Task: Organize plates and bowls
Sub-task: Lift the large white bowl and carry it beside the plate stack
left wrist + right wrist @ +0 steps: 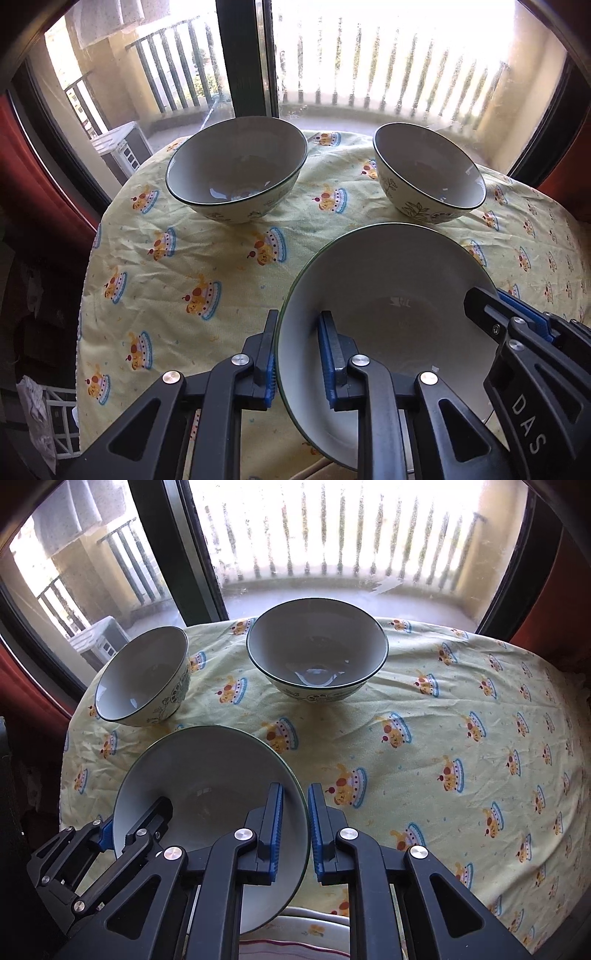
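A round tabletop under a pale yellow cloth printed with cartoon cakes (pixel 207 258) carries two white ceramic bowls with dark green rims by its far edge, the wide shallow bowl (pixel 236 166) and the smaller deep bowl (pixel 428 173) well apart. At the near edge a third, largest white bowl (pixel 388 302) tilts, seemingly lifted off the cloth. The left gripper (pixel 299 354) and right gripper (pixel 295 823) each pinch its rim on opposite sides
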The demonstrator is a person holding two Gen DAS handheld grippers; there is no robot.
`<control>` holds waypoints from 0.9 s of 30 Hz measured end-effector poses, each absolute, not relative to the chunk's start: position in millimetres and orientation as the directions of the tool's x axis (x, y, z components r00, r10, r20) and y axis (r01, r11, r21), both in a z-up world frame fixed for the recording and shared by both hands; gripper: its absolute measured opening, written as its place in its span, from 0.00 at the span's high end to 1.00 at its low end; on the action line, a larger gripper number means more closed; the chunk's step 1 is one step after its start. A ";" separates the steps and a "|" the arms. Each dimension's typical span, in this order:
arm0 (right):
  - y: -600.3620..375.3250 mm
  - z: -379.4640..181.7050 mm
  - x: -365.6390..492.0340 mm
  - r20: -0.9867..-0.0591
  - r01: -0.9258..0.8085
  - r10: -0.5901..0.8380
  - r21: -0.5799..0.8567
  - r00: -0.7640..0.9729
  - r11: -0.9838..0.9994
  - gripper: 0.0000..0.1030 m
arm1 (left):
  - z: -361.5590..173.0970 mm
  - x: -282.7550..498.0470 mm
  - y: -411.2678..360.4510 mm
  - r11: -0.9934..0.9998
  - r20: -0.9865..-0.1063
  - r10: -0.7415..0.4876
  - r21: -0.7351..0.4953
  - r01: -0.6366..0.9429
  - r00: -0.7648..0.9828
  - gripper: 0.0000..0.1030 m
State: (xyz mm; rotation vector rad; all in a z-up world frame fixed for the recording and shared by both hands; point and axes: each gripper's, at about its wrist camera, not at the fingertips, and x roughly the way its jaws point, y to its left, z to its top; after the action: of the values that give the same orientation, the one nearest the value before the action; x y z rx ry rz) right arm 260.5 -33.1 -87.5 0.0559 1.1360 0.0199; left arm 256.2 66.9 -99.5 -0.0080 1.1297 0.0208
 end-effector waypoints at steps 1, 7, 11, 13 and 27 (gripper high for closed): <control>-39.9 -85.9 258.1 -0.906 0.012 0.048 0.059 0.421 0.998 0.83 | -96.9 253.4 60.4 1.000 -0.903 0.011 0.002 -0.023 0.429 0.83; -85.3 -71.7 241.6 -0.896 0.014 0.041 0.053 0.442 0.999 0.83 | -87.2 236.1 12.6 1.000 -0.896 0.000 -0.003 -0.007 0.443 0.83; -120.8 -65.6 227.2 -0.893 0.023 0.032 0.047 0.449 0.999 0.83 | -86.0 222.2 -21.8 1.000 -0.895 -0.014 -0.009 0.012 0.446 0.83; -138.0 -63.8 219.5 -0.893 0.032 0.025 0.044 0.450 0.999 0.83 | -85.8 215.1 -38.7 1.000 -0.897 -0.020 -0.012 0.020 0.442 0.83; -228.5 -66.7 166.0 -0.894 0.041 0.018 0.040 0.447 0.998 0.83 | -95.8 159.1 -116.9 0.999 -0.910 -0.035 -0.018 0.046 0.414 0.82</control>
State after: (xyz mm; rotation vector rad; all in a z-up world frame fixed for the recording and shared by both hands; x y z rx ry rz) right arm 166.0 -228.5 -66.7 0.0590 1.1076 -0.0147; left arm 159.1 -116.9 -95.8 0.0102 1.1428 -0.0508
